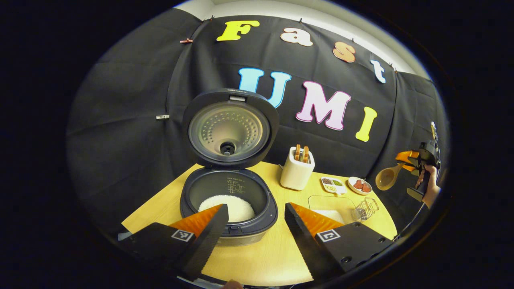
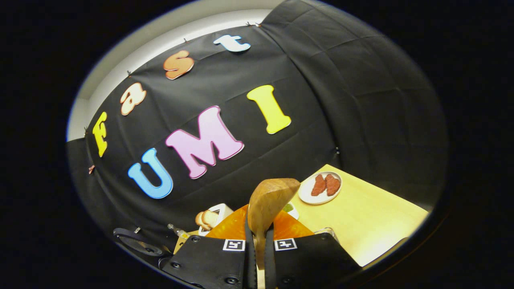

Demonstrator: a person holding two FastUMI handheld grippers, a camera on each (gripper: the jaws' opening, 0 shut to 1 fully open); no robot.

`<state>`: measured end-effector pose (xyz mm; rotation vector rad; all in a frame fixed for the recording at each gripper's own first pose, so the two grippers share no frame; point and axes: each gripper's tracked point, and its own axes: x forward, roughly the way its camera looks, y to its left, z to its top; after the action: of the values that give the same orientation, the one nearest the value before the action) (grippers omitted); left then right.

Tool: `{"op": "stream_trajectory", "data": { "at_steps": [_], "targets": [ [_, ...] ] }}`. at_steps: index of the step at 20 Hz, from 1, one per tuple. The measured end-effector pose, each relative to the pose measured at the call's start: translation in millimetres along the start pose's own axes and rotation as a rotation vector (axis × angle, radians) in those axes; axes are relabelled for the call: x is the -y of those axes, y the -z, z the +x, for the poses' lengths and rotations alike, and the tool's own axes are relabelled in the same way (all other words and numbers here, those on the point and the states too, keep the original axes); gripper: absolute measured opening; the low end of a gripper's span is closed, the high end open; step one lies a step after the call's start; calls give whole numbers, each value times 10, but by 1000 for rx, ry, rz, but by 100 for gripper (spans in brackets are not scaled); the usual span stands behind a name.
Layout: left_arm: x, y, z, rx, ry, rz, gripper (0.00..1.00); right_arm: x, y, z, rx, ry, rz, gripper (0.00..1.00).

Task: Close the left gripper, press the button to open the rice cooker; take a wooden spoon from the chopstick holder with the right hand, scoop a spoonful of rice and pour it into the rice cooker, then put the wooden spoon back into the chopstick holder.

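Right gripper (image 2: 257, 241) clamped on wooden spoon (image 2: 267, 204), bowl empty, handle along the fingers, held well right of rice cooker (image 1: 229, 200); clear rice box (image 1: 329, 206) between; left gripper (image 1: 253, 228) spread wide, holding nothing

Rice cooker (image 1: 229, 200): dark matt plastic shell; raised lid's inner plate (image 1: 225, 131) is brushed metal, dimpled, with a dull sheen. Rice (image 1: 235, 207) inside looks white and grainy.
Table (image 1: 257, 257) under the cooker: pale wood-look top, smooth, low gloss.
Chopstick holder (image 1: 297, 170) right of the cooker: white, smooth, satin.
Wooden spoon (image 2: 267, 206): bare wood, visible grain, slight sheen.
Wire basket (image 1: 366, 208) farther right of the cooker: thin shiny metal.
Wall behind the cooker: black matt cloth, creased.
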<state>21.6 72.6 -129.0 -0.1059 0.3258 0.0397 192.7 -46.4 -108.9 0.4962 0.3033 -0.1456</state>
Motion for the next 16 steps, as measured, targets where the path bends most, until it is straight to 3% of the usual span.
{"op": "stream_trajectory", "data": {
  "at_steps": [5,16],
  "targets": [
    [254,1,42,-17,-52,-20,95,665,166,286,-56,83,-3,12],
    [668,-363,-70,85,-197,-26,95,1348,881,872,-199,168,-37,12]
  ]
}}
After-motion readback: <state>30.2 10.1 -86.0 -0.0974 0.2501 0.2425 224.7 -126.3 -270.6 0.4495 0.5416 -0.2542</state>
